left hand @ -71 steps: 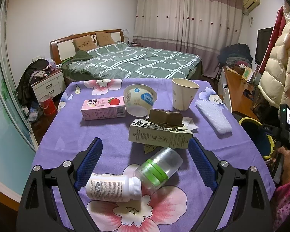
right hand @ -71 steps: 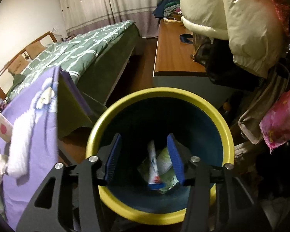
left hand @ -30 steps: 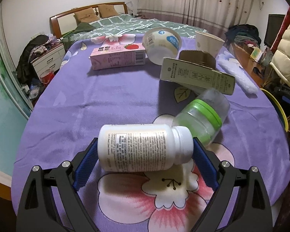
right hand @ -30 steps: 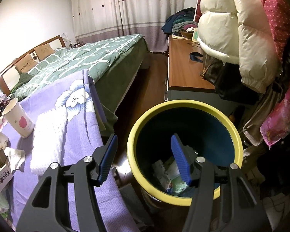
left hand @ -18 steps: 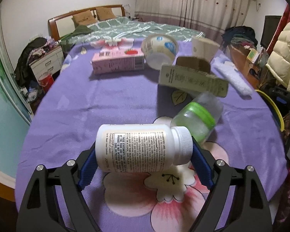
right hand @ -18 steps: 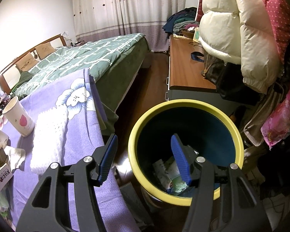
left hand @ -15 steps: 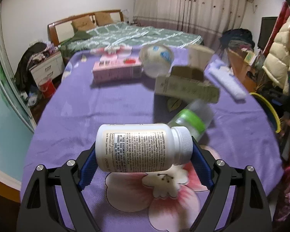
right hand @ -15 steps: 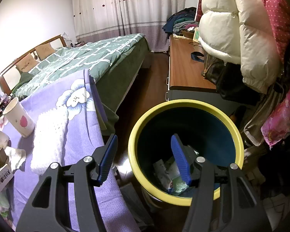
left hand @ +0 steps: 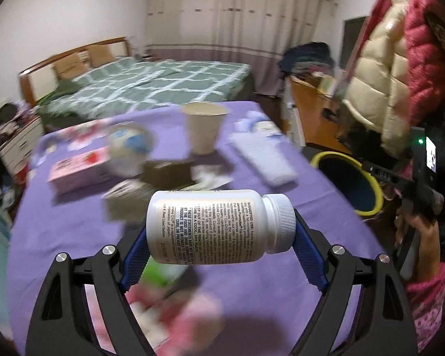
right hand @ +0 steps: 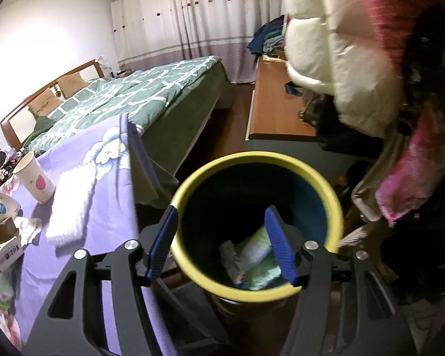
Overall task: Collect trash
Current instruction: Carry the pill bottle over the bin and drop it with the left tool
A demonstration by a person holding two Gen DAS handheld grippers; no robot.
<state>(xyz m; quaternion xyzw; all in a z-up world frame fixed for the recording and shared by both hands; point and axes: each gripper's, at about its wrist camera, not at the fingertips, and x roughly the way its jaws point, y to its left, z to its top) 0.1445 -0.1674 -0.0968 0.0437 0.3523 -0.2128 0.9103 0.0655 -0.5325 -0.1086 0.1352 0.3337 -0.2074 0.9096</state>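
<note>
Two grippers: one in each hand of the person, both with blue pads.
Left gripper [left hand: 221, 246]: clenched on the white bottle [left hand: 219, 227]; one pad presses the flat bottom, the other presses the ribbed cap.
White bottle: lies sideways across the jaws, cap toward the right pad, printed label facing the camera; it is lifted clear above the purple flowered tablecloth [left hand: 281, 270].
Right gripper [right hand: 221, 244]: released, its jaws are opening and nothing is between the pads; it hangs over the near rim of the trash bin [right hand: 326, 191].
Trash bin: yellow rim, dark inside, on the floor just beside the right edge of the table; crumpled wrappers [right hand: 253, 256] lie at its bottom.
Left pad of the right gripper: in the picture it is outside the bin rim, toward the table; the right pad is seen over the bin opening.
Paper cup [left hand: 204, 127]: upright near the far edge of the table.
White towel [left hand: 262, 155]: flat near the far right corner of the table, beside the cup.
Pink carton [left hand: 78, 172]: lies toward the left edge, blurred.
Round tub [left hand: 130, 151]: just beside the pink carton, blurred.
Green-capped jar [left hand: 163, 270]: below the held bottle, partly hidden, blurred.
Person's right hand [left hand: 418, 231]: seen at the right edge of the left view, holding the handle of the other gripper near the bin.
</note>
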